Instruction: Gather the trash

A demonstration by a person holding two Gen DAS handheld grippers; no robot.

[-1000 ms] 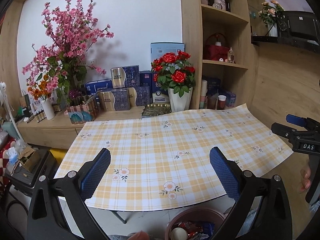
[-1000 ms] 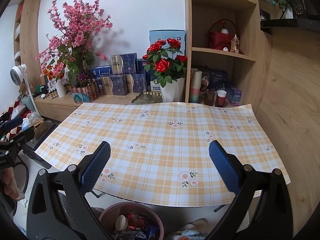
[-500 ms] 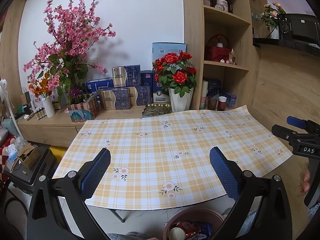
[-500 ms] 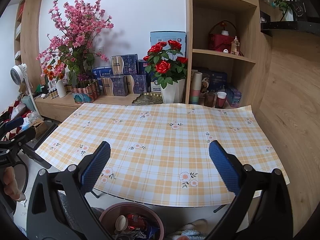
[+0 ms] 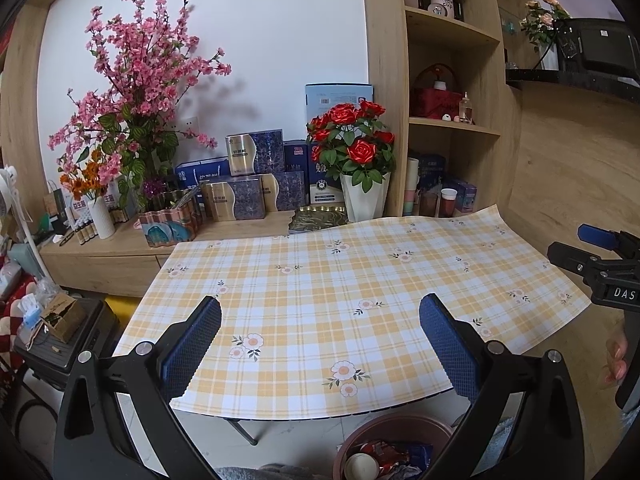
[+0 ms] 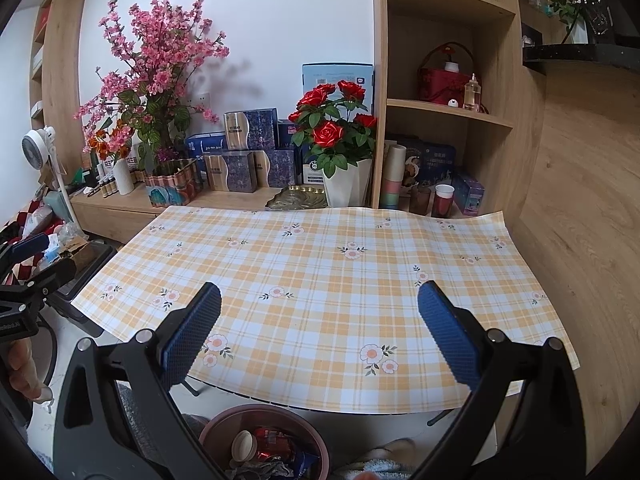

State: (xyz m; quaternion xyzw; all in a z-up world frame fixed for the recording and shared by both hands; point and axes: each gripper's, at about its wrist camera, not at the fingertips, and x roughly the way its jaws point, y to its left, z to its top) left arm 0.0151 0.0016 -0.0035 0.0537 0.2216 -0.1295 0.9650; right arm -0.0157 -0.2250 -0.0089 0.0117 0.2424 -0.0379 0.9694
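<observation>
Trash [image 6: 266, 450] sits in the bin [image 6: 224, 420] on the floor, below the near edge of the table [image 6: 320, 264]: I see a paper cup [image 6: 244, 444], a red can and crumpled wrappers in it. From my left view the same bin [image 5: 384, 428] shows at the bottom with the cup [image 5: 360, 466] inside. Tablecloth [image 5: 340, 280] is yellow plaid with small flowers, nothing on it. My left gripper [image 5: 320, 326] hangs over the near table edge, fingers spread wide, holding nothing. My right gripper [image 6: 319, 314] is the same: fingers wide apart, empty, above the near edge and the bin. Each gripper shows at the side of the other's view, with fingertips of the holding hand [image 5: 614, 358] visible. Behind the table: red roses [image 6: 334, 128] in a white vase, pink blossom branches [image 6: 154, 60], blue boxes [image 6: 250, 124], shelves [image 6: 448, 112] with cups and a red basket.
</observation>
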